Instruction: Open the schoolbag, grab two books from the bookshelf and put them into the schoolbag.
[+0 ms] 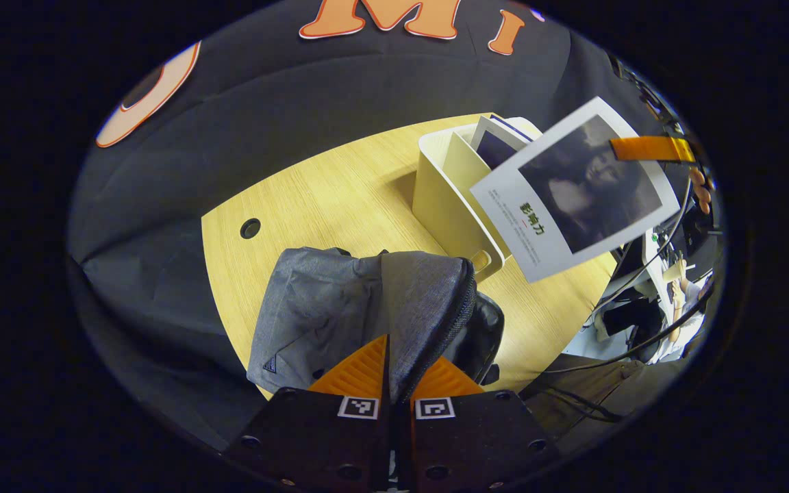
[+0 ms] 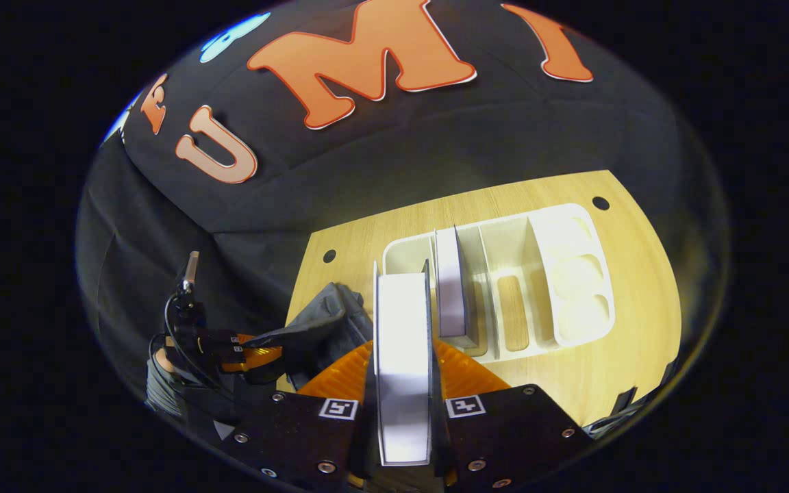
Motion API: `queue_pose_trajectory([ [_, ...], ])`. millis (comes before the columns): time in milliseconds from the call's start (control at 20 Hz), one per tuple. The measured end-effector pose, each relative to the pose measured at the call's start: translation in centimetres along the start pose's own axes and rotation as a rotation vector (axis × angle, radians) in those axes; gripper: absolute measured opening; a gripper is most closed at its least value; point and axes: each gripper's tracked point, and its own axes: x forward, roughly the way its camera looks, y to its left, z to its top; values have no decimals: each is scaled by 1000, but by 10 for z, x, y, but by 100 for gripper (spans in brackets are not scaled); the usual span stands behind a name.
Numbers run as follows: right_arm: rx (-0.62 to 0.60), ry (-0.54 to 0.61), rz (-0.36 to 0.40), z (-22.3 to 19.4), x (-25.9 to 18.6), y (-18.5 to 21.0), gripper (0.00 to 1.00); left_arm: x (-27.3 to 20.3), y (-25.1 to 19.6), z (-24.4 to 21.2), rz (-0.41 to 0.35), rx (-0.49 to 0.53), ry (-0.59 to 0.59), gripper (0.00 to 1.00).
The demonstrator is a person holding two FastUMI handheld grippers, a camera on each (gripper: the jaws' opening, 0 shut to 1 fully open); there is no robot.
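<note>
My left gripper (image 1: 401,356) is shut on the open zipper edge of the grey schoolbag (image 1: 326,301), holding the flap up at the table's near side. In the left gripper view a white book with a dark photo cover (image 1: 572,192) hangs in the air above the cream bookshelf (image 1: 446,205); one of the right gripper's fingers (image 1: 648,148) pinches its top corner. My right gripper (image 2: 403,346) is shut on that book (image 2: 401,308), seen edge-on. A second book (image 2: 451,287) stands in the bookshelf (image 2: 572,322). The left gripper (image 2: 251,356) holds the schoolbag (image 2: 329,322) to the left.
The wooden table (image 1: 326,198) has a round cable hole (image 1: 250,228) at its far left. Black cloth walls stand behind and left of it. Cables and loose gear (image 1: 641,322) lie past the table's right edge. The bookshelf's right compartments (image 2: 576,274) hold no books.
</note>
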Motion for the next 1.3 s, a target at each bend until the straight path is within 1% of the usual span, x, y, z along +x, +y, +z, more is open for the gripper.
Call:
queue_pose_trajectory([
  [50, 22, -4, 20, -8, -3, 2, 39, -1, 0, 1, -1, 0, -1, 5],
  [100, 48, -5, 38, -15, -5, 3, 32, -1, -2, 2, -3, 1, -3, 6],
  [150, 78, -8, 58, -21, -6, 5, 31, -1, -3, 2, -2, 4, -4, 5],
  [200, 110, -10, 78, -27, -6, 7, 31, -1, -2, 2, -2, 6, -6, 7],
  [250, 138, -13, 105, -33, -6, 12, 39, -1, -3, 2, -4, 9, -7, 5],
  [300, 169, -14, 135, -40, -2, 17, 30, -1, -2, 3, -4, 10, -8, 5],
  [400, 207, -6, 167, -56, 7, 26, 30, -1, -2, 4, 0, 5, -12, 5],
  [650, 293, 30, 210, -94, 52, 47, 30, -1, -4, 6, 9, -12, -33, 5],
  [900, 401, 21, 269, -113, 99, 70, 30, -2, -6, 6, 13, -23, -58, 5],
  [1050, 459, 6, 291, -119, 128, 82, 30, -2, -8, 6, 10, -31, -75, 5],
  [1100, 475, 4, 300, -121, 138, 88, 30, -1, -9, 6, 8, -30, -82, 7],
  [1150, 493, 0, 309, -124, 146, 94, 30, -1, -10, 8, 6, -28, -90, 5],
  [1300, 532, -14, 319, -139, 169, 107, 30, -3, -14, 10, -2, -24, -108, 5],
])
